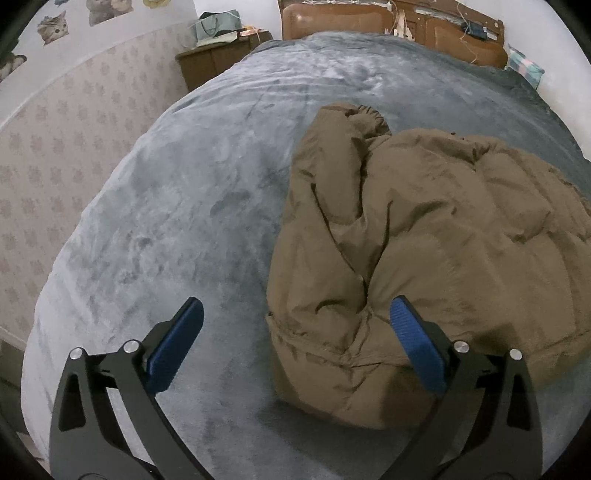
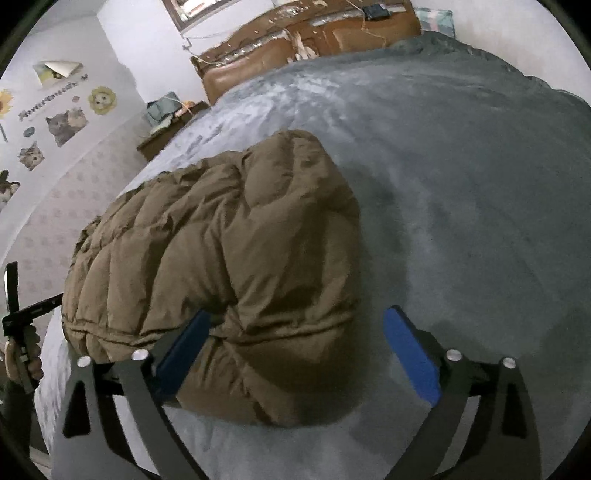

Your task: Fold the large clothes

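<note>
Nearest, the left gripper (image 1: 295, 339) and right gripper (image 2: 295, 347) both stand wide and empty over the brown puffer jacket's (image 1: 417, 258) near hem. The jacket lies bunched into a thick bundle, folding seemingly nearly done. Around it spreads the bed's grey blanket (image 1: 184, 192); beyond it, the brown headboard (image 1: 369, 18) and stickered wall (image 2: 66, 122).

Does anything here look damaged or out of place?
Yes. The brown headboard looks damaged: its covering is torn, with strips peeling off. On the blanket the folded jacket lies lumpy, one sleeve sticking out towards the headboard.
</note>
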{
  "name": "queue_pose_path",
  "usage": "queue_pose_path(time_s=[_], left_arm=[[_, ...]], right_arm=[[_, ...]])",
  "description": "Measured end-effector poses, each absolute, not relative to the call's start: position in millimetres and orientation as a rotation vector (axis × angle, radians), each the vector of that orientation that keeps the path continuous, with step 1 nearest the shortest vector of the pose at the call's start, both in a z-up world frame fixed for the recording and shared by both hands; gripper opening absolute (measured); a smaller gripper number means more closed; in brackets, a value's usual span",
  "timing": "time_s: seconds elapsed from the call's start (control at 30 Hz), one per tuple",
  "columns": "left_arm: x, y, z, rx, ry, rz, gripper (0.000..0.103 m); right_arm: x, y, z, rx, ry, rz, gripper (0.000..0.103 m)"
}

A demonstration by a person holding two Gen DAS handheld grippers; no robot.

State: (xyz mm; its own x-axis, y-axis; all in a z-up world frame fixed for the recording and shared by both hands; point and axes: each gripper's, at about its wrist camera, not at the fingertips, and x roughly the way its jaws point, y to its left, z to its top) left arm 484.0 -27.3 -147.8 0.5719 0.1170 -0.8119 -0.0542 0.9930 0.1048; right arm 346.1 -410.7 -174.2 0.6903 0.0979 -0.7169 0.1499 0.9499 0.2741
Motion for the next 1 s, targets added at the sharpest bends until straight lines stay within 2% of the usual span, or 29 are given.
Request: queue_pose_path(time_s=[0.53, 1.0], left_arm=[[491.4, -39.7, -160.0, 0.112, 0.947, 0.098, 0.100], [514.6, -21.0, -159.5, 0.081, 0.962, 0.048, 0.100]], right_arm=[[409.1, -430.7, -222.9, 0.525, 0.931, 0.223, 0.101], [432.2, -385.6, -206.3, 0.362, 0.999, 0.236, 0.101]])
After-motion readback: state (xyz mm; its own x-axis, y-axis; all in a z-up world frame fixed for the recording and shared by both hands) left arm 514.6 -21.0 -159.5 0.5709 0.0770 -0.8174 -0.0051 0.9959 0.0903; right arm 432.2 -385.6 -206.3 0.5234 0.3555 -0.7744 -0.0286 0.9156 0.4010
